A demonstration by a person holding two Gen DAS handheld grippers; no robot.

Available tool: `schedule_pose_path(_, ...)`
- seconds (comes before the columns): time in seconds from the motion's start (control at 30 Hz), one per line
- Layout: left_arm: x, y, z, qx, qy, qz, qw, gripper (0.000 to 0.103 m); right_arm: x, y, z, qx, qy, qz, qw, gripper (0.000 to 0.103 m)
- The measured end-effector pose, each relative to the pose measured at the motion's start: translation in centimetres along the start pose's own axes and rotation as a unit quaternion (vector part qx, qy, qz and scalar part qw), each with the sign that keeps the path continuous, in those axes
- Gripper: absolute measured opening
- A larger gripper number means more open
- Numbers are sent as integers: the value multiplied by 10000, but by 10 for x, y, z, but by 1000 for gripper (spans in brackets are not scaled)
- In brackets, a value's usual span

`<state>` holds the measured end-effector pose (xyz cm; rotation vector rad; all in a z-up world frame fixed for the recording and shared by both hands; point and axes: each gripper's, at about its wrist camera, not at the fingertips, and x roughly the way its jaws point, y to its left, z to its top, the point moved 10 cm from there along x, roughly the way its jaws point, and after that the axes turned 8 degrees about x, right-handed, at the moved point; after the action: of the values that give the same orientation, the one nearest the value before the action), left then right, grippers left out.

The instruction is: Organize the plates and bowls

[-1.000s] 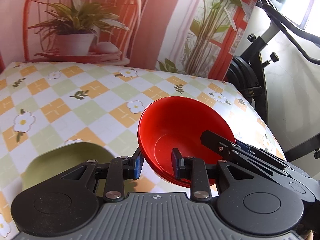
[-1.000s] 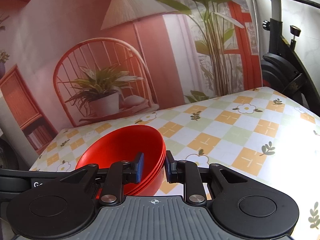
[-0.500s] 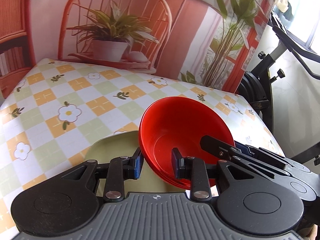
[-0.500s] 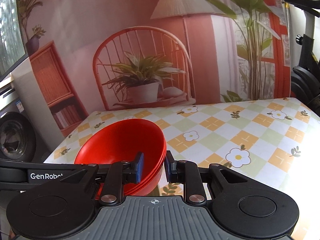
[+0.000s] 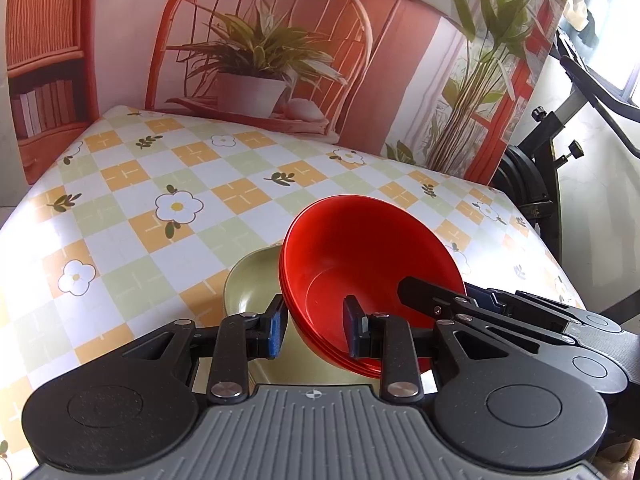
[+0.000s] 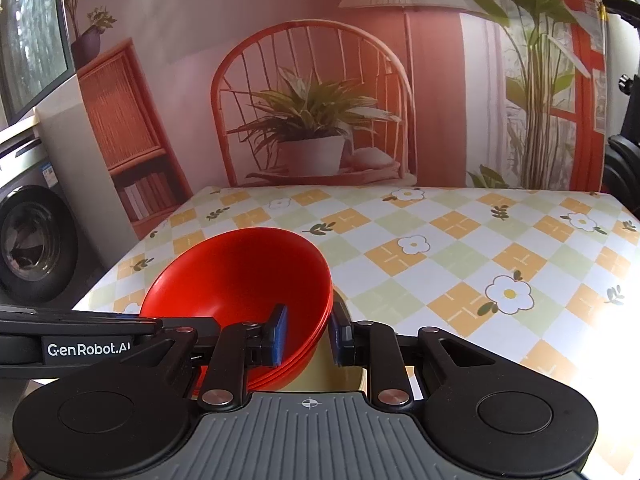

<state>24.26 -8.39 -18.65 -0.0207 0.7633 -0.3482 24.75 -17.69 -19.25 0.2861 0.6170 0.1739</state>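
Above green plate [image 5: 244,284], both tongs [image 5: 314,326] [image 6: 307,334] pinch red bowls' [image 5: 360,256] rim.

Home room, washing machine [image 6: 36,240], exercise bike [image 5: 560,152], floral tablecloth table [image 6: 460,248]

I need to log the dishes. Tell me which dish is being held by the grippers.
The red bowl stack, pinched at opposite rims by left gripper and right gripper. The pale green dish lies beneath it, ungripped.
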Motion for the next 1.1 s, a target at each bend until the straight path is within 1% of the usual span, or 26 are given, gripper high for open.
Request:
schedule_pose_path(0.17,7,4,-6,27,28,110,9999,30,8,-2,-5,3,96,37,9999,21)
schedule_pose_path(0.3,13,7,-11,-13,150,188,9997,30,15,-3,-12,4,212,77,9997,21)
schedule_pose_path(0.67,21,13,-23,-97,368,262,9989,30,29,-5,-30,98,510,148,9985,21)
schedule_pose_path(0.83,22,12,-27,-90,386,240,9989,30,28,-5,-32,41,473,121,9988,21)
schedule_pose_path(1.0,22,6,-29,29,385,221,9990,31,27,-8,-31,17,435,42,9990,21)
schedule_pose_path(1.07,22,5,-29,44,388,197,9990,31,26,-9,-31,21,428,31,9991,21)
schedule_pose_path(1.1,22,5,-30,40,388,192,9991,34,25,-9,-31,19,423,28,9991,21)
